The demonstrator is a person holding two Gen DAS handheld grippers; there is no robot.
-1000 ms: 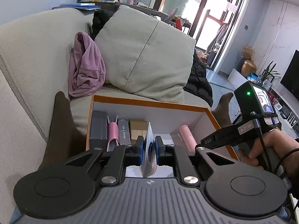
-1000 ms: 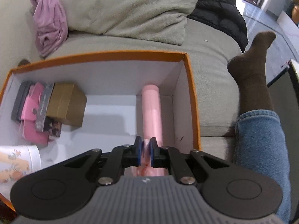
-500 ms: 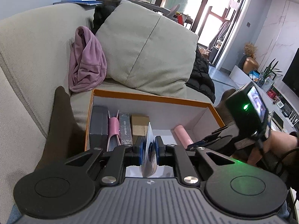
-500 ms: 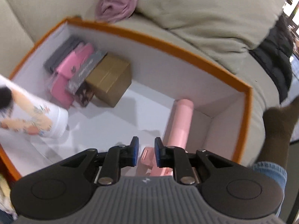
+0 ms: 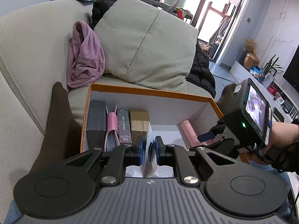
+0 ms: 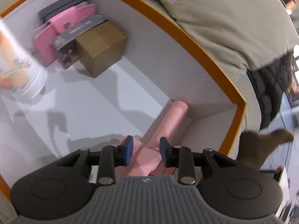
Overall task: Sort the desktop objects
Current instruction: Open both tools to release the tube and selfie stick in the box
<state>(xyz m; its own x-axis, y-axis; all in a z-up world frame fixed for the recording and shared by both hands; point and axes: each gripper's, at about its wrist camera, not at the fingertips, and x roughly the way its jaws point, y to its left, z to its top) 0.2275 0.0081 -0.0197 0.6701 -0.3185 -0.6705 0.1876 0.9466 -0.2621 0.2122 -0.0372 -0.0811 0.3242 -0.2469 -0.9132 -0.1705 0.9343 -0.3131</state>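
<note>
Orange-rimmed box (image 5: pixel 149 91), white inside, open-topped, on a sofa seat, ahead of and below both sets of jaws.
White printed container (image 5: pixel 148 153), thin, on edge, pressed between the left jaws.
Pink tube (image 6: pixel 168 119), lying flat along the box's right wall, its near end between the opening right jaws, pads clear of it.
Far left corner, beyond the left jaws, standing in a row: dark grey case (image 5: pixel 95 123), pink wallet (image 5: pixel 111 128), slim dark box (image 5: pixel 123 127), brown carton (image 5: pixel 139 121).

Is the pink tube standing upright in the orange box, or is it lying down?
Lying down. The pink tube rests lengthwise on the white floor of the orange box, along its side wall, one end toward the corner.
</note>
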